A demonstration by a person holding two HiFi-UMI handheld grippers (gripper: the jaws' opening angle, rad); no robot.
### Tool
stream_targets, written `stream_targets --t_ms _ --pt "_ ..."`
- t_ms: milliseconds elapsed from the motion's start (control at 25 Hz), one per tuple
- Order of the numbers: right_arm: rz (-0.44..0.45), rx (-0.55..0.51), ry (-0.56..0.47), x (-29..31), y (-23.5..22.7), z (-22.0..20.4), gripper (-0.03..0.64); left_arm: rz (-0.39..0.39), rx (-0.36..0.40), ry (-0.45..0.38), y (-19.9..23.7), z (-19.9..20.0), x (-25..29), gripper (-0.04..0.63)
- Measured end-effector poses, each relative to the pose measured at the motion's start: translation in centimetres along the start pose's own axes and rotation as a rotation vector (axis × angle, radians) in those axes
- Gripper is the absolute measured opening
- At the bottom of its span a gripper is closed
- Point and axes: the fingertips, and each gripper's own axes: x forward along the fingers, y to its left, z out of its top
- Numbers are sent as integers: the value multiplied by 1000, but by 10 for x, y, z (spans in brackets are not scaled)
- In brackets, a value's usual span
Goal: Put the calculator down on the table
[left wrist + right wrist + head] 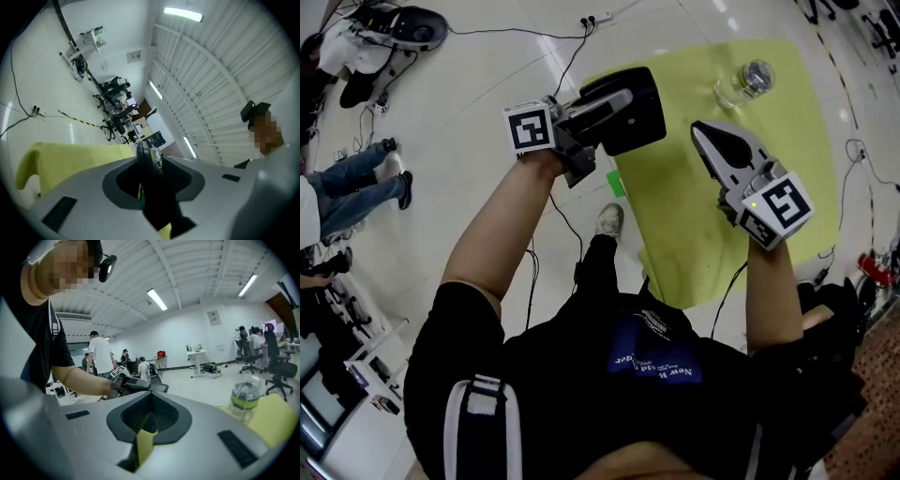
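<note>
Left tool point(598, 112): clamped on the calculator point(636, 117); in the left gripper view the dark slab stands edge-on between the jaws, pinched on both faces
Right tool point(701, 131): jaws drawn almost together, only a sliver of yellow cloth showing through, nothing in them
Where the calculator is: in the air, carried by one end, reaching out past the left tool's tips; from the head view it lies across the near left edge of the table point(769, 112)
Calculator's lie: broad face turned up towards the head camera, long axis roughly in line with the tool, slanting up and to the right in that view
Way to the table: the bare yellow-green cloth lies to the right of and beyond the calculator, and below it
Other thing on the table: a clear bottle point(744, 82) at the far side, well apart from the calculator
Nearer hand: the left, since it has the grip; the right tool hangs over the cloth, apart from the calculator
Step in hand (my reading): not yet set down; it wants bringing down flat onto open cloth short of the bottle
</note>
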Motion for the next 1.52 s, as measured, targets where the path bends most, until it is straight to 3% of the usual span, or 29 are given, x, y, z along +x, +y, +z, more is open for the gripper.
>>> stream_targets --t_ms 200,360,480,680,960,1040,1240,1400,1520 --pt "10 32 17 38 -7 -23 -12 60 -2 33 57 12 -7 131" --pt "23 62 13 58 -10 -28 -12 99 63 80 85 23 -7 132" --pt "37 65 13 61 -9 -30 -12 186 117 128 103 22 -6 149" --pt "47 80 22 57 -12 -34 -12 296 215 158 124 23 2 189" --pt "45 103 15 58 -6 -34 -12 381 285 157 129 25 -5 230" --pt "47 104 13 54 -6 -33 -12 426 265 162 132 24 -6 232" --pt "41 115 8 42 -9 -31 -12 547 83 195 151 20 -11 253" --pt "40 124 0 38 -6 -31 -12 651 89 283 153 21 -9 272" --pt "41 130 -10 34 -3 -29 -12 678 90 344 149 17 -6 273"
